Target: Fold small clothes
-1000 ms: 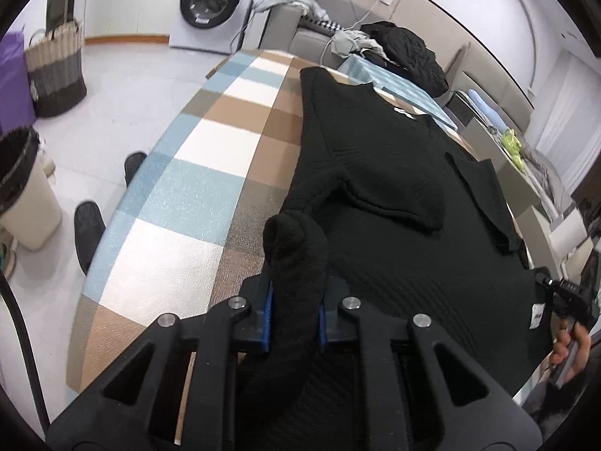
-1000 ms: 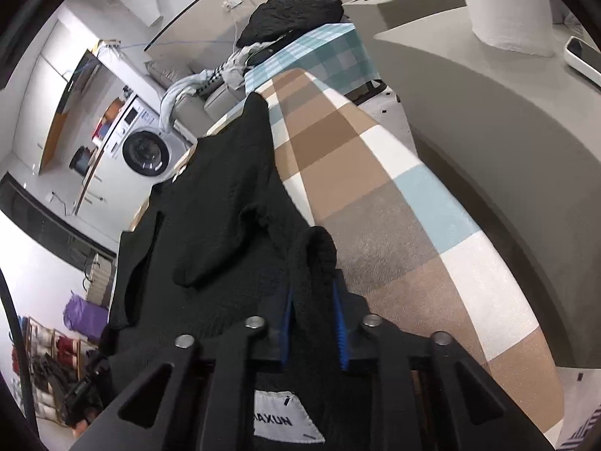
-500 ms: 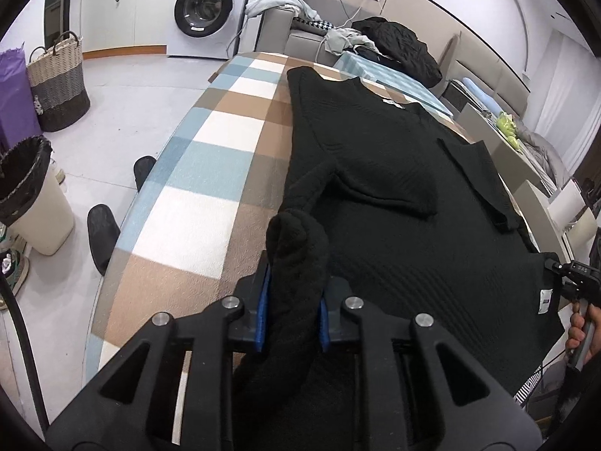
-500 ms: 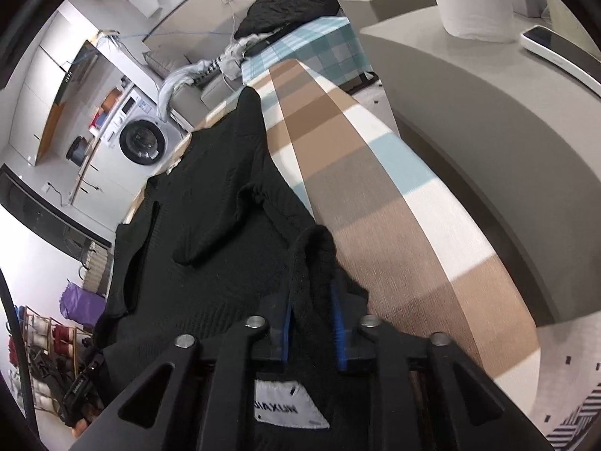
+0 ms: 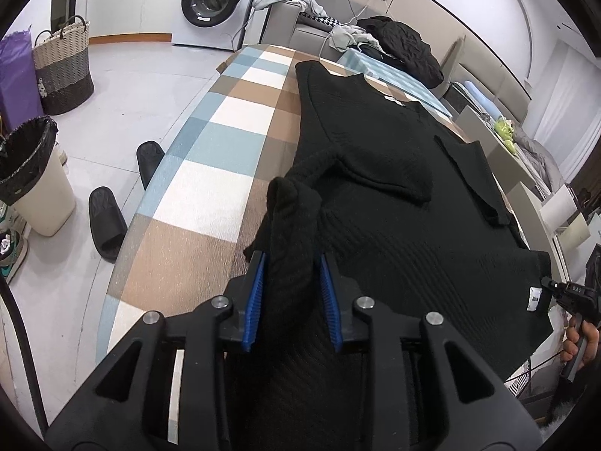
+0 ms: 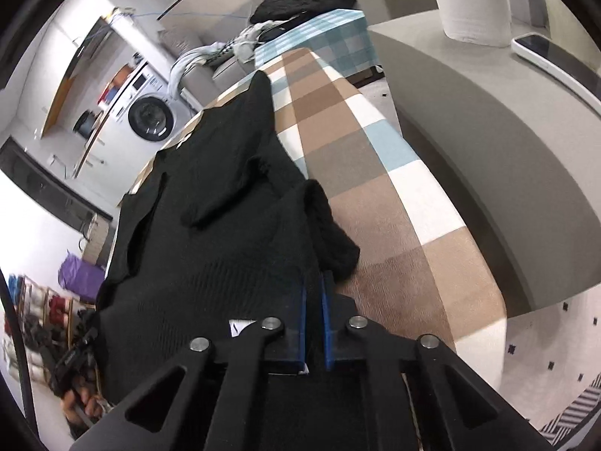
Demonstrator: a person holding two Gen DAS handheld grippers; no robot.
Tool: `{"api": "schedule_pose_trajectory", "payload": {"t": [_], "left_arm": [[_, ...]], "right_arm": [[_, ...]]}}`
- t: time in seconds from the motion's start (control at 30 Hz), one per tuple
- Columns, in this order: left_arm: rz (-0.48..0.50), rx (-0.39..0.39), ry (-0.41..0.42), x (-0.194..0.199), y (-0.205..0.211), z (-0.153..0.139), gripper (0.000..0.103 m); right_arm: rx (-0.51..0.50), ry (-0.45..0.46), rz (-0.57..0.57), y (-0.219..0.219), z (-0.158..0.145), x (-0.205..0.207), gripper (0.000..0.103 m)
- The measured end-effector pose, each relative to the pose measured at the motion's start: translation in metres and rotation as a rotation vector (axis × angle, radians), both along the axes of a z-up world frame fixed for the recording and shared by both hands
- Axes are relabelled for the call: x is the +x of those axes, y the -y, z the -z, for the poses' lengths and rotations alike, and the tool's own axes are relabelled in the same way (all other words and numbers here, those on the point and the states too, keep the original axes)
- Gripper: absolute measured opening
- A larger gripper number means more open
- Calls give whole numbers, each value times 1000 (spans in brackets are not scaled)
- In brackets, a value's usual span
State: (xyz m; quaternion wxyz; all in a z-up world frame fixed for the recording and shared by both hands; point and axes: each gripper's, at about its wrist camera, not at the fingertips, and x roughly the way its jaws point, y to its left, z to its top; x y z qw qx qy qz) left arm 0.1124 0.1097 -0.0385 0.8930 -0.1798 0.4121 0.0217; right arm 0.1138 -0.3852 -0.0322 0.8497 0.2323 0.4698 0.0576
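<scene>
Left gripper (image 5: 292, 297) has just been widening its jaws, with a bunch of the black sweater (image 5: 394, 203) between the blue pads, seemingly touching them. Right gripper (image 6: 313, 323) snapped nearly closed; I think on a thin fold (hard to see). Sweater lies flat along the checkered board (image 5: 210, 188), as before.

the left tongs (image 5: 292, 293) have just been opening, a bunched fold of the black sweater (image 5: 394, 203) between the blue pads (image 5: 254, 300). the sweater lies spread on the checked counter (image 5: 210, 191); slippers (image 5: 107, 221) sit on the floor.
</scene>
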Motion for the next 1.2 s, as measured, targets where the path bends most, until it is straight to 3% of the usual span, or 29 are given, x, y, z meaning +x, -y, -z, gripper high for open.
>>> {"api": "schedule_pose_trajectory", "payload": {"t": [0.13,0.17,0.2,0.23,0.33,0.53,0.63,0.87,1.0,1.03,1.2], "left_arm": [[-8,-9,0,-1,-1,-3,28],[-11,-14,-4,0,-3,-4,31],[-14,-17,-9,2,-4,-4,42],[-17,-16,-15,4,-4,-6,52],[-8,-31,8,7,-5,-11,56],[-35,-91,12,14,-13,-17,56],[-61,-112,18,19,-19,-20,56],[-71,-93,-8,32,-20,-14,56],[-66,-81,-20,37,-16,-9,56],[-64,-80,-21,38,-15,-9,56],[-61,-75,-14,44,-12,-9,56]], "right_arm": [[-7,-68,-20,4,6,-14,5],[-17,-82,-29,4,7,-17,6],[-22,-92,-36,4,8,-18,9],[-12,-86,-34,5,7,-19,14],[65,-57,-9,14,2,-17,43],[208,-9,69,33,-3,2,52],[217,-8,145,41,1,19,52],[24,-20,25,8,1,59,49],[-114,-27,-31,-11,8,75,24],[-124,-25,-43,-13,7,78,10],[89,131,-42,-2,-24,90,7]]}}
